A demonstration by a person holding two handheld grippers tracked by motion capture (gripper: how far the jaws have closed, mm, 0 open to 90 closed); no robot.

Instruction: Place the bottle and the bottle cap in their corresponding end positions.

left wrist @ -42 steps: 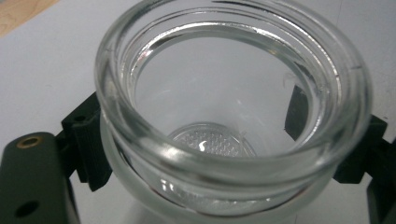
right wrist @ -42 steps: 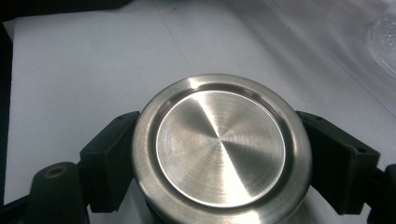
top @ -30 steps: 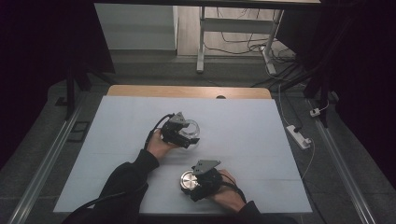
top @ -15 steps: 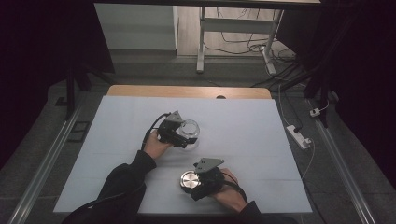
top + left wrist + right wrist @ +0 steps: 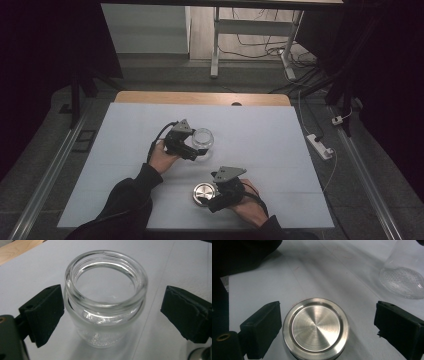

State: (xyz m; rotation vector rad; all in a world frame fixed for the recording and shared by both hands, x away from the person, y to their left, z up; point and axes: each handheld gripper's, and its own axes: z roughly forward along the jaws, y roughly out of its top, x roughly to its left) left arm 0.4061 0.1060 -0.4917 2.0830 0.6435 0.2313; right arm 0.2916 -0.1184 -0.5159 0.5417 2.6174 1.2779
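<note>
The person wears dark long sleeves [image 5: 131, 192]. Each hand carries a black gripper, left gripper [image 5: 196, 150] and right gripper [image 5: 212, 200], topped with a grey three-cornered plate. A black cable [image 5: 159, 136] loops from the left one. The fingers [image 5: 42, 315] are blocky, matte black pads.

Both forearms reach in from below. The left gripper [image 5: 197, 150] sits farther forward, jaws spread wide. The right gripper [image 5: 212, 199] sits nearer the person, jaws also apart.
</note>
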